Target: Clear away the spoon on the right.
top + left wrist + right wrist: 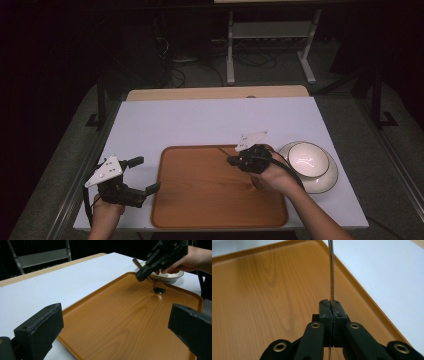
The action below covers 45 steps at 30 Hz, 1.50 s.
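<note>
Over the wood-grain tray [200, 200], rt side: my right gripper [331, 305] is clamped on a thin metal spoon [159, 287], bowl end resting on the tray's glossy surface. Left gripper [142, 175] w/ jaws wide apart, nothing held. Round white bowl [309, 160] just beside the tray.
</note>
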Each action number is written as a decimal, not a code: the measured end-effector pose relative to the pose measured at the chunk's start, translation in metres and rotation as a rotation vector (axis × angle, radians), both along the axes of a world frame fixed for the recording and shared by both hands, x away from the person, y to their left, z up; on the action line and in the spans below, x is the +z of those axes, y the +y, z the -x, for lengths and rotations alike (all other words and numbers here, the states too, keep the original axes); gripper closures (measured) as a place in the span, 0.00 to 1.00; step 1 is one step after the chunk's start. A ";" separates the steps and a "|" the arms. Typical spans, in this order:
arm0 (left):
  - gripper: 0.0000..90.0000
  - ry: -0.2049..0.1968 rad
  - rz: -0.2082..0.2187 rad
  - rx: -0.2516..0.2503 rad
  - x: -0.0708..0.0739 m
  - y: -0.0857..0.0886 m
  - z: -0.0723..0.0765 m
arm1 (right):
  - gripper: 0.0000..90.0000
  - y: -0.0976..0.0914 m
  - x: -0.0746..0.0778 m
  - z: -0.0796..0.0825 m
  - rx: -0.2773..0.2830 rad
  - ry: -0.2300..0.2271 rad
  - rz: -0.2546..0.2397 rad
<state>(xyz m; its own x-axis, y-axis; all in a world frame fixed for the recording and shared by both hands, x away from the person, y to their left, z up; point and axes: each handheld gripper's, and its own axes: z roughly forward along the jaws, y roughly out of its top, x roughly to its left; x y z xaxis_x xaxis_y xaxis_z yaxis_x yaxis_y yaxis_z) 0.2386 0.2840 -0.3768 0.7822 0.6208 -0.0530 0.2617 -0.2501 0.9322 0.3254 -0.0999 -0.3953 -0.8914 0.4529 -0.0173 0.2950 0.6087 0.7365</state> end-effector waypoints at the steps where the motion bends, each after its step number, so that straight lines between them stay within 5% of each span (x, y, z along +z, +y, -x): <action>1: 0.00 0.001 -0.002 -0.001 0.000 0.000 0.000 | 0.98 0.002 -0.002 -0.001 0.004 0.003 0.003; 23: 0.00 0.004 -0.003 -0.004 0.000 -0.001 0.000 | 0.97 0.024 -0.032 0.001 0.069 0.057 0.133; 40: 0.00 0.005 -0.008 -0.007 0.000 -0.001 0.000 | 0.90 0.019 -0.037 -0.003 0.059 0.083 0.155; 45: 0.00 0.005 -0.006 -0.004 0.000 -0.001 -0.001 | 0.79 0.017 -0.035 -0.003 0.056 0.089 0.129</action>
